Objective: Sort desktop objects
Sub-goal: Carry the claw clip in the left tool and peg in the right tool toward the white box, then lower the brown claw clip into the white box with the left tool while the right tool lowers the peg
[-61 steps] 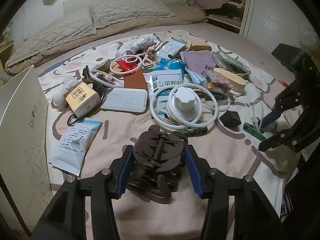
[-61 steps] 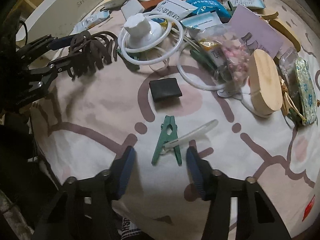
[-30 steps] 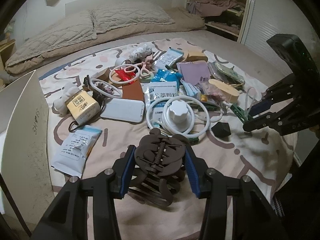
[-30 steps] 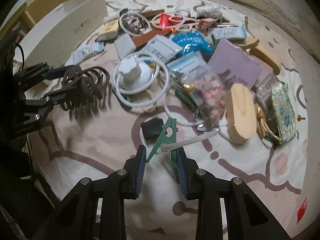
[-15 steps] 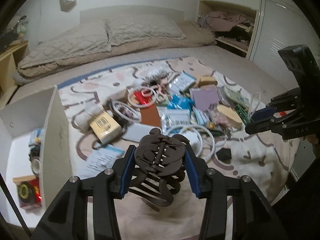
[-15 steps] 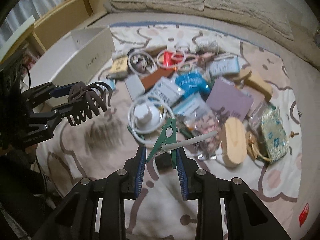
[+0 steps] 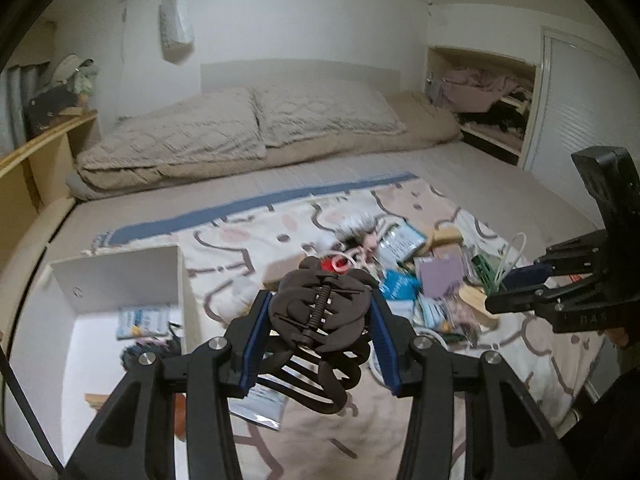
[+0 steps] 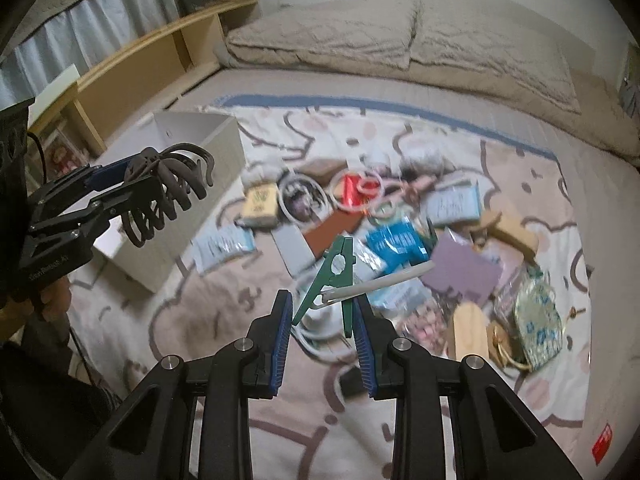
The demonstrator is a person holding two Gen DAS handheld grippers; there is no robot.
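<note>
My left gripper (image 7: 318,316) is shut on a dark brown hair claw clip (image 7: 320,312) and holds it high above the bed; it also shows in the right wrist view (image 8: 168,192), over the near wall of the white box (image 8: 192,184). My right gripper (image 8: 322,320) is shut on a green clothespin (image 8: 334,276) that clamps a white stick (image 8: 380,284). In the left wrist view the right gripper (image 7: 516,284) is at the right edge. The white open box (image 7: 120,280) holds several small items.
A pile of mixed items lies on the patterned blanket (image 8: 520,184): white rings (image 8: 298,200), blue packets (image 8: 396,240), a purple pad (image 8: 464,272), a wooden oval box (image 8: 470,332), a floral pouch (image 8: 536,312). Pillows (image 7: 248,124) lie at the far end. A wooden shelf (image 8: 140,60) stands at the left.
Both grippers have risen well above the bed with their objects. The left gripper has swung left, so the open white box has come into view. The right gripper closed on the clothespin earlier.
</note>
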